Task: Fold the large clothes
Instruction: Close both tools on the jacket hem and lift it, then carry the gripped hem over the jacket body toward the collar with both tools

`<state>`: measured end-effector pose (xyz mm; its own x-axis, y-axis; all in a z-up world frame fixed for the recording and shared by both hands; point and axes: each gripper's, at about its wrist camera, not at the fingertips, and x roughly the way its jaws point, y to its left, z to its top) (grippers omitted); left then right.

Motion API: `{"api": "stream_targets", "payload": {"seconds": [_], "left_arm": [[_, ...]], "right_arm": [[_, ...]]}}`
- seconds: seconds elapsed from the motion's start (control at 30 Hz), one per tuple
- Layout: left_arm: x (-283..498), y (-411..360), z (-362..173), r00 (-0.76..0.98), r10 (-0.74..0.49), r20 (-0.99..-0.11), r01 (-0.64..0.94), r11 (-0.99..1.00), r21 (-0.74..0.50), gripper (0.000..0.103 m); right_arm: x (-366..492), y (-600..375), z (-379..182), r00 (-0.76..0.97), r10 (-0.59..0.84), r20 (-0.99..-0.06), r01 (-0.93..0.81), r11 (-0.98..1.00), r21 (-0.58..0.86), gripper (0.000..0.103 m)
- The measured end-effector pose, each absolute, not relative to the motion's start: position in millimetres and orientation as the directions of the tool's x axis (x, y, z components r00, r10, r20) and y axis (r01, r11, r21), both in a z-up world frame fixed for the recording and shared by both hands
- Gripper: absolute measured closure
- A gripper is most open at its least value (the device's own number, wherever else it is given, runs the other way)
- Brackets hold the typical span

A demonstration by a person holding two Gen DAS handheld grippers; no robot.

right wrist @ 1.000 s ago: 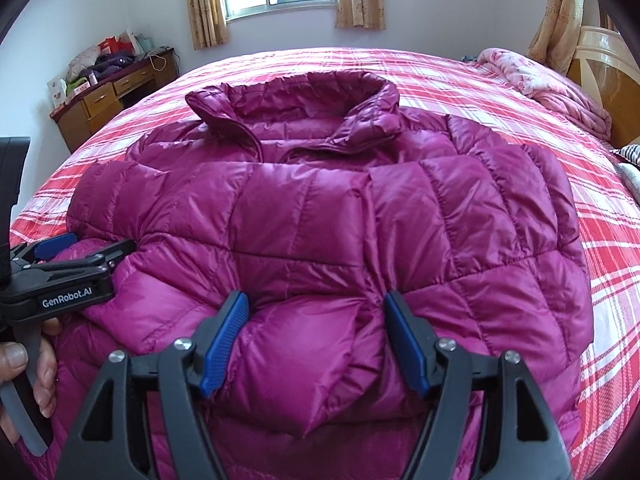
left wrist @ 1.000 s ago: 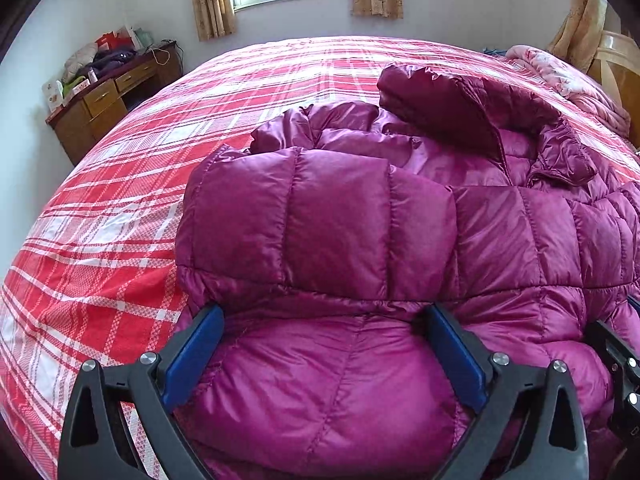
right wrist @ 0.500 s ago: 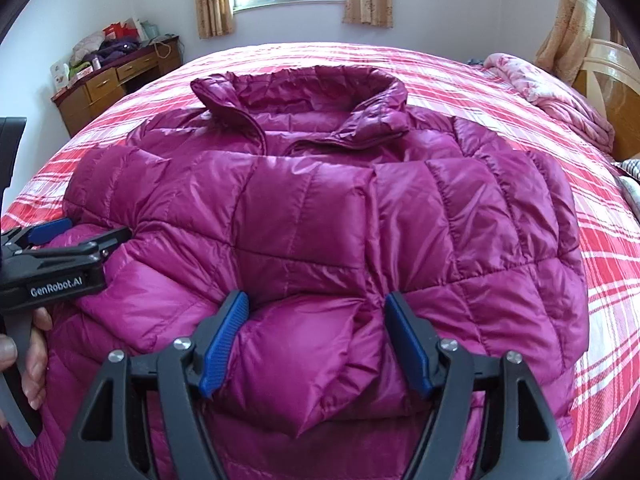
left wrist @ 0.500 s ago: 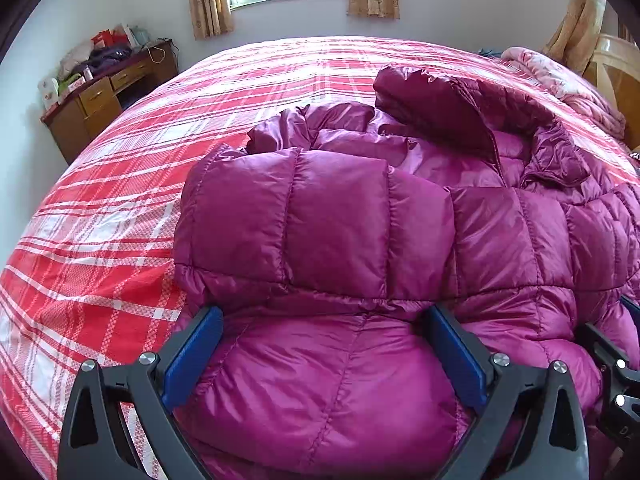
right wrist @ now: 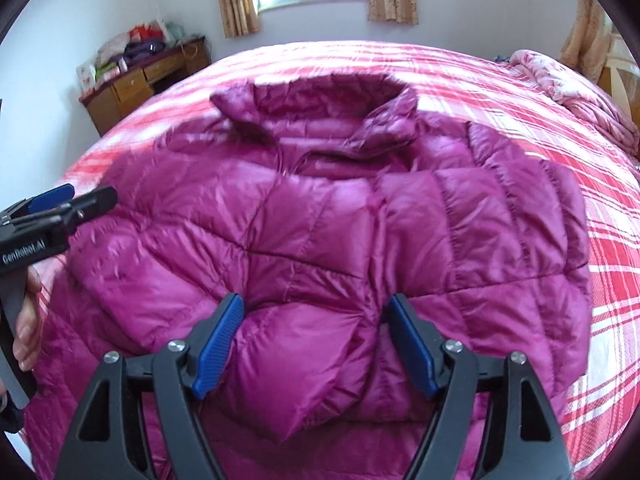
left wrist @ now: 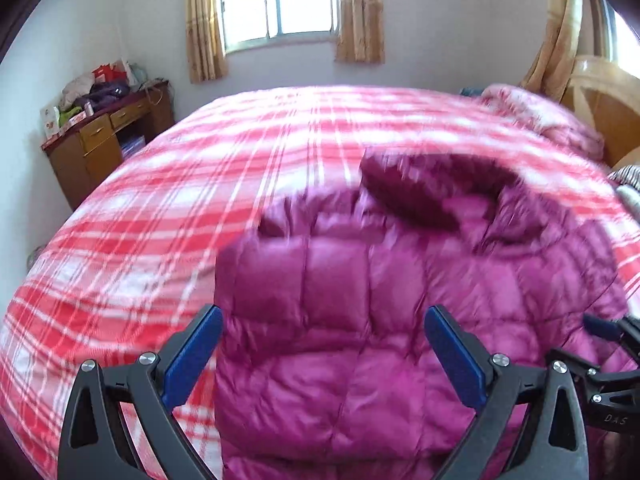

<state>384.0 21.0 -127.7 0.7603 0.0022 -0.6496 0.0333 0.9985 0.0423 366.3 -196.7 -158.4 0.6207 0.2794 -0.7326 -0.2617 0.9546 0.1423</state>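
Observation:
A magenta quilted puffer jacket [right wrist: 360, 220] lies on the red plaid bed, collar toward the window; it also shows in the left wrist view [left wrist: 360, 300]. My left gripper [left wrist: 324, 352] is open, its blue pads wide apart over the jacket's left folded edge, and it shows from the side in the right wrist view [right wrist: 60, 208]. My right gripper [right wrist: 316, 340] is wide open with a puffed fold of the jacket's lower part bulging between its pads. The right gripper's tip shows in the left wrist view [left wrist: 612, 332].
The bed [left wrist: 200, 200] with its red and white plaid cover fills both views. A wooden desk [left wrist: 104, 136] with clutter stands by the left wall. A pink floral quilt [right wrist: 580, 92] lies at the far right by the headboard [left wrist: 600, 104].
Both grippers have lifted and pulled back from the jacket, so the views tilt up toward the window. The jacket's lower part stays folded over. Both grippers stay open.

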Motion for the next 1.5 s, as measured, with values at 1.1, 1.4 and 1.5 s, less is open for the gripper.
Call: {"api": "stream_targets", "payload": {"seconds": [1.1, 1.4, 1.5], "left_arm": [[560, -39, -148, 0.627, -0.097, -0.773, 0.193, 0.981, 0.033, 0.078], [523, -39, -134, 0.68, -0.127, -0.722, 0.265, 0.961, 0.08, 0.095], [516, -35, -145, 0.666, -0.109, -0.738, 0.274, 0.956, 0.106, 0.095]], "right_arm": [[553, -210, -132, 0.635, 0.078, -0.769, -0.236, 0.967, -0.097, 0.071], [534, -217, -140, 0.657, 0.046, -0.752, -0.239, 0.96, -0.15, 0.087], [529, -220, -144, 0.656, 0.044, -0.753, -0.237, 0.96, -0.15, 0.089]]}}
